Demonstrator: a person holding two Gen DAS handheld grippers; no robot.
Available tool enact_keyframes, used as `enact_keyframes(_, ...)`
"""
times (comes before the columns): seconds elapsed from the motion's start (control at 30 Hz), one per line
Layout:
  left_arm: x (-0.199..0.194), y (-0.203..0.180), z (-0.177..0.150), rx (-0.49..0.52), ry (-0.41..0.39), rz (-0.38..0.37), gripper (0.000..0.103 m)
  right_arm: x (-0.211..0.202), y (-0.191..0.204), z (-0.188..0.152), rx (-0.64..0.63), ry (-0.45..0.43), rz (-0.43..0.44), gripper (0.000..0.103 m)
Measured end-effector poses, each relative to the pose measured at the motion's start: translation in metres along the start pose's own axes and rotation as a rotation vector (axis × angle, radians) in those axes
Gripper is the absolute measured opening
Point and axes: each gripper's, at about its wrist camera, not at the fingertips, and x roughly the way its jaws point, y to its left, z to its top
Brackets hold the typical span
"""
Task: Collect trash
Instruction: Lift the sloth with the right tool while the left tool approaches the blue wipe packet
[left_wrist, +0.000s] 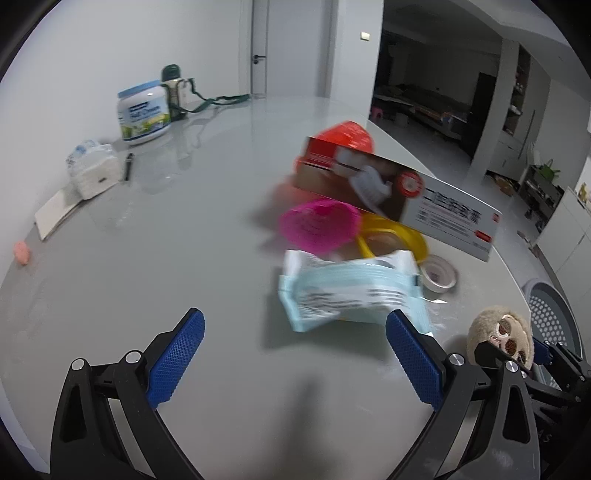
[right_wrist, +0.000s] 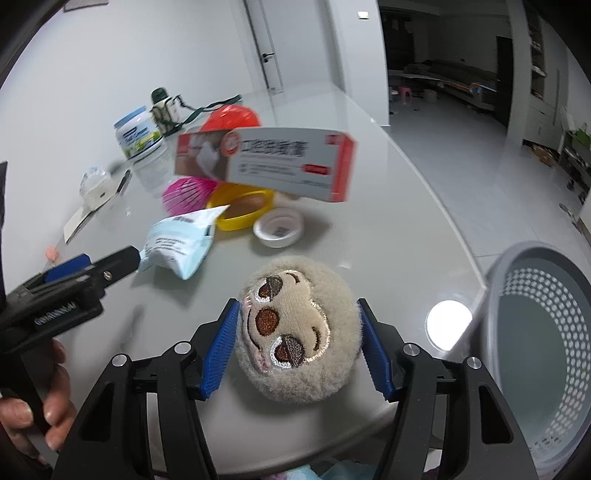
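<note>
So, right gripper clamps a round plush toy, blue pads pressed on both its sides, held just above the table edge. A grey perforated basket sits off the table to the right, close by. Left gripper has jaws wide apart, nothing between them, hovering over the table. Just ahead of its right pad lies a light-blue packet, blurry; touching or not, can't tell. Behind the packet is a cluster: pink ball, yellow ring, white lid, red-and-white box tilted over them, orange ball at the back. Far left by the wall: tub, green bottle with strap, tissue pack, pen. A hand holds the left gripper's handle in the right wrist view.
</note>
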Motion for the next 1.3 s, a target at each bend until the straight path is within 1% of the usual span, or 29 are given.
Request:
enact_keyframes(0.17, 0.009, -0.028, 0.001, 0.014, 0.006, -0.022, 0.097, -0.009, -0.02, -0.004, 0.043, -0.013, -0.004, 0.061)
enact_keyframes(0.3, 0.017, -0.043, 0.004, 0.034, 0.009, -0.004, 0.097, -0.013, -0.026, -0.004, 0.064, -0.025, 0.0, 0.061)
enact_keyframes(0.43, 0.032, -0.05, 0.005, 0.035, 0.051, 0.025, 0.097, -0.015, -0.026, -0.003, 0.071, -0.033, 0.007, 0.061)
enact_keyframes(0.53, 0.035, -0.043, 0.004, 0.017, 0.07, 0.032, 0.097, -0.017, -0.029, -0.004, 0.074, -0.033, 0.011, 0.061)
enact_keyframes(0.8, 0.024, -0.012, -0.003, -0.021, 0.069, 0.084, 0.097, -0.014, -0.024, -0.003, 0.065, -0.028, 0.038, 0.061)
enact_keyframes(1.07, 0.007, 0.035, -0.015, -0.109, 0.076, 0.147, 0.097, -0.007, -0.003, 0.001, 0.015, -0.014, 0.091, 0.061)
enact_keyframes(1.3, -0.007, 0.055, -0.018, -0.142, 0.057, 0.193, 0.097, -0.003, 0.007, 0.002, -0.014, -0.008, 0.123, 0.061)
